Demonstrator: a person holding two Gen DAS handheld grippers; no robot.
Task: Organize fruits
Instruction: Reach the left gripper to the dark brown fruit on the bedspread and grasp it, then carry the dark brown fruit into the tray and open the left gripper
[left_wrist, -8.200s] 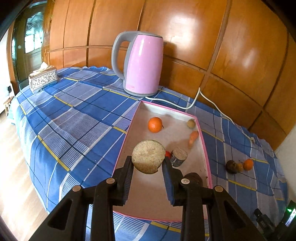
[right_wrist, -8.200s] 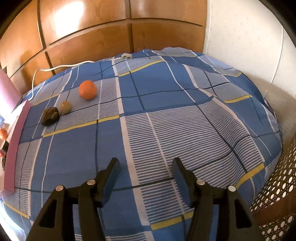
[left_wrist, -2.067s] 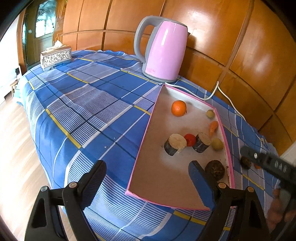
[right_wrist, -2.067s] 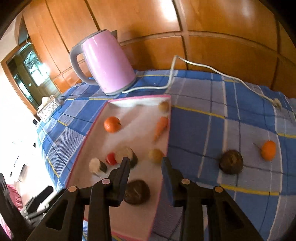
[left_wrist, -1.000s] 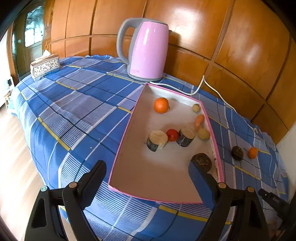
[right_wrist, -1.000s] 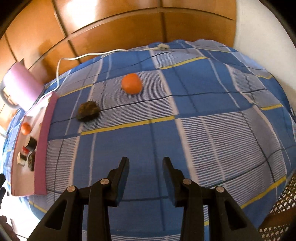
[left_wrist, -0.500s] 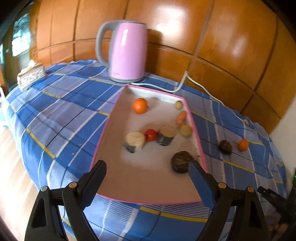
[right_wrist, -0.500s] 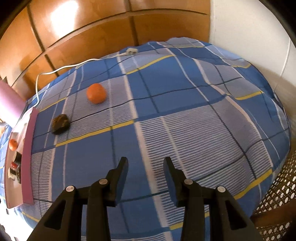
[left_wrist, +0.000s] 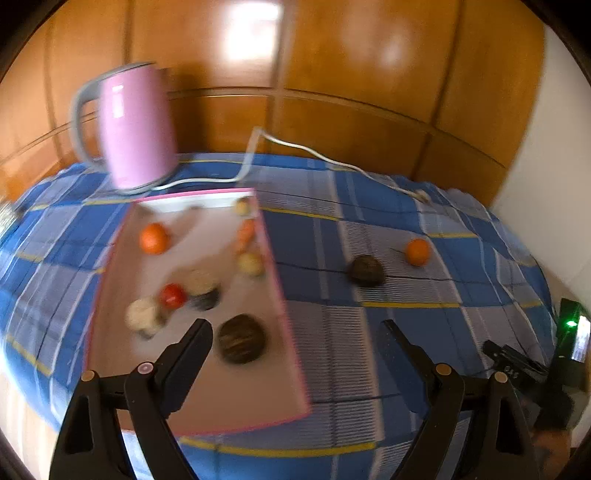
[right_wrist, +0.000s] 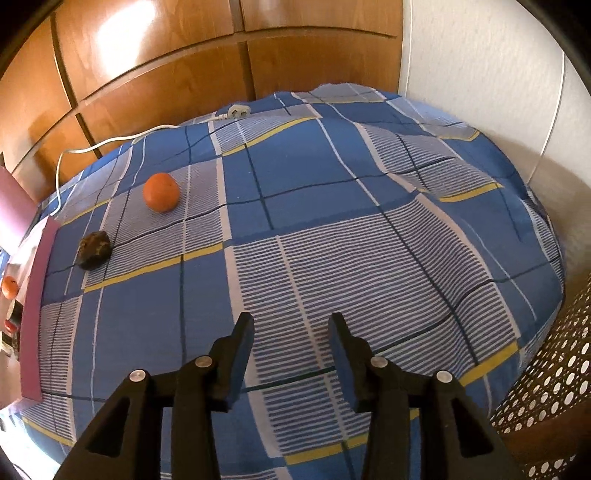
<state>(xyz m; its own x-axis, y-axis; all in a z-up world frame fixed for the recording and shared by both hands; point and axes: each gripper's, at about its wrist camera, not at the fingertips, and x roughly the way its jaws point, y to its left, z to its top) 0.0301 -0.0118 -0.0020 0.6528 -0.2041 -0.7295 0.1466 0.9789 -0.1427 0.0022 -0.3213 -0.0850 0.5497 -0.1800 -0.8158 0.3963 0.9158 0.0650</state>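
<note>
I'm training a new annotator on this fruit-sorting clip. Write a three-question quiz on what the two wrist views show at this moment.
1. True or false: the left gripper holds a fruit.
2. Which fruits lie on the cloth outside the pink tray? A) one orange fruit and one dark fruit; B) two carrots; C) none.
3. Fill in: the pink kettle stands at the tray's ____ end.

Key:
1. False; its jaws are wide open and empty, as are those of the right gripper.
2. A: the orange fruit and the dark fruit.
3. Far.
</note>
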